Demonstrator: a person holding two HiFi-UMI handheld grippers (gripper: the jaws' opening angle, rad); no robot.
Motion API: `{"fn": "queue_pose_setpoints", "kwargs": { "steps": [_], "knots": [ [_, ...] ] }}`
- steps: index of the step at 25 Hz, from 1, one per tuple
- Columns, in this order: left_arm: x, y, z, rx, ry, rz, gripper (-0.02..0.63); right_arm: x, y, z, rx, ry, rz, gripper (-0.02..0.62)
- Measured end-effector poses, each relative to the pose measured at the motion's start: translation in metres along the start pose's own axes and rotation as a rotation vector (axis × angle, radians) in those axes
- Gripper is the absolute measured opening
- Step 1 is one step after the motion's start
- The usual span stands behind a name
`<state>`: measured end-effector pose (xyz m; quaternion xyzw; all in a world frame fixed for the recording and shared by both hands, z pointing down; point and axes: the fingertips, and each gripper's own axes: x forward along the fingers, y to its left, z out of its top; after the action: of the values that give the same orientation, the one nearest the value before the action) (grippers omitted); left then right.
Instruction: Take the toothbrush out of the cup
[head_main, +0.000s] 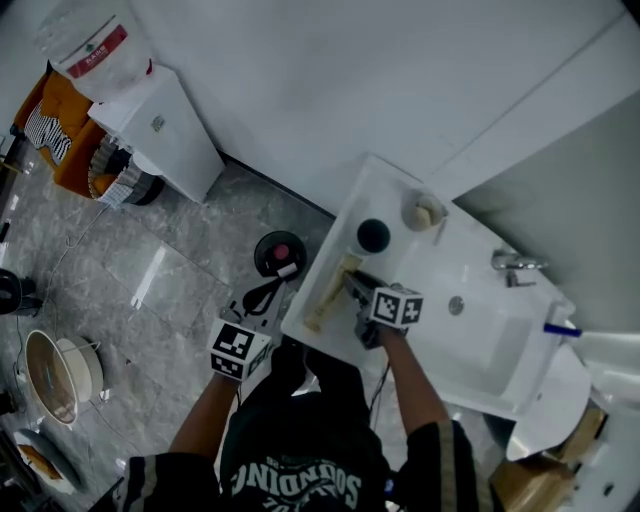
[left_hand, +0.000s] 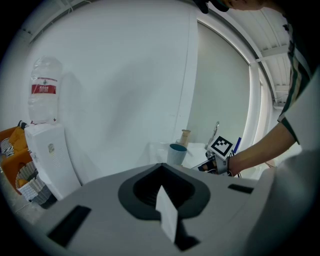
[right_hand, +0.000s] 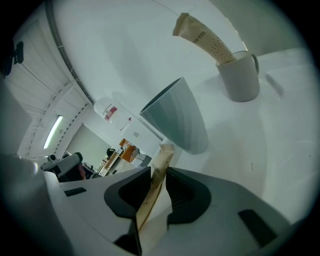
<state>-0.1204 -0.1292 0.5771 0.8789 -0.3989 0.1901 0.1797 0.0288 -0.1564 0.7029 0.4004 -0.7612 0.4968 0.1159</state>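
A toothbrush in a tan paper wrapper (head_main: 328, 292) lies on the white counter (head_main: 390, 190) in front of a dark blue-grey cup (head_main: 373, 236) that stands upright. My right gripper (head_main: 352, 285) is low over the counter with the wrapper's end (right_hand: 156, 180) between its jaws. The wrapper lies along the left jaw and a gap shows at the right one, so the gripper is open. The cup (right_hand: 180, 120) is just beyond the fingertips. My left gripper (head_main: 278, 275) hangs off the counter's left edge, shut and empty (left_hand: 161, 167).
A white mug (right_hand: 241, 77) with a second wrapped toothbrush (right_hand: 200, 37) stands behind the cup. To the right are the basin (head_main: 490, 335) and faucet (head_main: 515, 265). A water dispenser (head_main: 150, 110) and a round black bin (head_main: 280, 252) stand on the floor at left.
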Motion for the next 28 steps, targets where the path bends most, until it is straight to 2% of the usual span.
{"fn": "queue_pose_setpoints", "kwargs": {
  "steps": [6, 11, 15, 17, 22, 28],
  "knots": [
    [-0.001, 0.002, -0.001, 0.004, -0.004, -0.006, -0.003, 0.002, -0.003, -0.005, -0.037, 0.019, -0.059, 0.143],
    [0.001, 0.0, 0.003, 0.007, -0.01, -0.022, -0.003, -0.005, 0.005, -0.004, -0.039, -0.003, -0.058, 0.143],
    [0.006, -0.008, 0.007, 0.017, -0.005, -0.046, -0.003, -0.015, 0.014, -0.005, -0.082, -0.021, -0.029, 0.138],
    [0.009, -0.012, 0.012, 0.026, -0.014, -0.055, -0.003, -0.024, 0.016, -0.003, -0.128, -0.043, -0.042, 0.081],
    [0.016, -0.02, 0.021, 0.043, -0.028, -0.082, -0.003, -0.044, 0.025, 0.001, -0.201, -0.086, -0.057, -0.002],
    [0.028, -0.041, 0.035, 0.073, -0.046, -0.126, -0.003, -0.079, 0.023, 0.012, -0.266, -0.185, -0.118, -0.003]
  ]
}}
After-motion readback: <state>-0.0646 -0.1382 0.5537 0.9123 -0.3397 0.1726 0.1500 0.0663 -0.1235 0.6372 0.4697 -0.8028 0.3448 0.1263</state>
